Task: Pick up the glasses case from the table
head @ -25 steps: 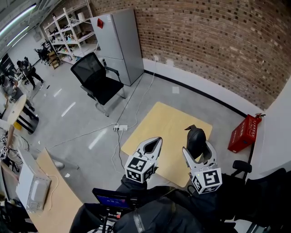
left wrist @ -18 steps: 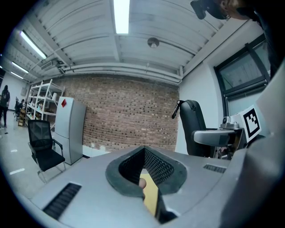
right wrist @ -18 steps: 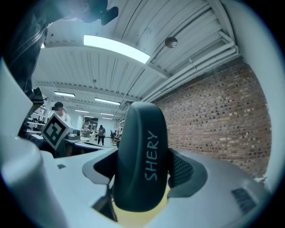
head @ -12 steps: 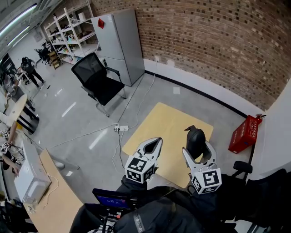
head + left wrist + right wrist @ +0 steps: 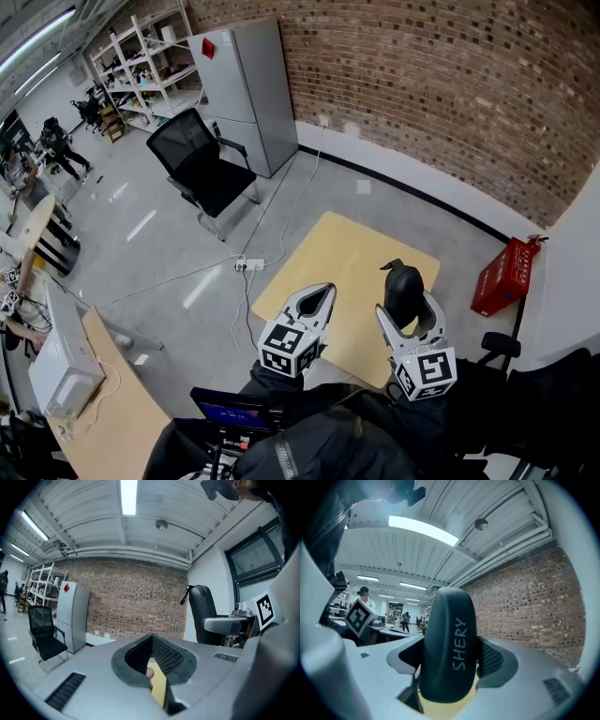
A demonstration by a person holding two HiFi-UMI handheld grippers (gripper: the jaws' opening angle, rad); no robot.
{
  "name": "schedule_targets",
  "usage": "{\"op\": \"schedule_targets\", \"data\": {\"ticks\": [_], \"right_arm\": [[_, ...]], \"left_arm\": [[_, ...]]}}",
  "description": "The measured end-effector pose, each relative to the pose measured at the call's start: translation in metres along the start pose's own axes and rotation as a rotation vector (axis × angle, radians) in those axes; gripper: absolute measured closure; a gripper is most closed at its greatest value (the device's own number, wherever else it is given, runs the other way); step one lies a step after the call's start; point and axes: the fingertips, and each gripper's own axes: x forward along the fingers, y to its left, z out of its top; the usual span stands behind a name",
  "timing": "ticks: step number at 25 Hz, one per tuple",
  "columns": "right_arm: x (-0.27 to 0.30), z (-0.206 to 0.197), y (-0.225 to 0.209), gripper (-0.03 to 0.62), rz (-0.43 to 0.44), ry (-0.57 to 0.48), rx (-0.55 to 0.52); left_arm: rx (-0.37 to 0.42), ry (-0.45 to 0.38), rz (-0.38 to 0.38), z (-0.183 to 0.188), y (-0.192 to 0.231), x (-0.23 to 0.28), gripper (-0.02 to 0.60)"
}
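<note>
**A:** From the head view, where is the glasses case now?

**B:** It's off the table. The right gripper has it pinched between its two jaws, with the yellow tabletop well below. The case's long axis runs along the jaws, and its far end sticks out past the fingertips, pointing away from the person.

**A:** What about the other hand?

**B:** The left gripper is held beside it, with a clear gap between them. Its jaws are pressed together at the tips, with nothing between them. The right hand is obviously the one that matters here.

**A:** Does the left gripper view agree?

**B:** Yes. The pads meet at a point, and only a sliver of yellow table shows through the hollow behind them. Off to that view's right, the dark case stands upright in the other gripper.

**A:** And the right gripper view?

**B:** The case fills the middle of it. It stands up between the jaws with a ribbed pad against each long side, and the lettering runs lengthwise up its face (it reads SHERY). Its rounded end rises clear of the jaws and the other end is seated low between them.

**A:** So the pick-up looks done?

**B:** I'd say so. The grip is on the case's narrow width, so it seems secure enough.
</note>
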Motion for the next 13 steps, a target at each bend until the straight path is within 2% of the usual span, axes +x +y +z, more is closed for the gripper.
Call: {"op": "schedule_targets", "data": {"ticks": [13], "right_arm": [[0.0003,0.0013,-0.0058,0.244,0.003,-0.003,0.003]], "left_arm": [[0.007,0.005,-0.012,0.0021,-0.0056,0.0089,0.581]]}}
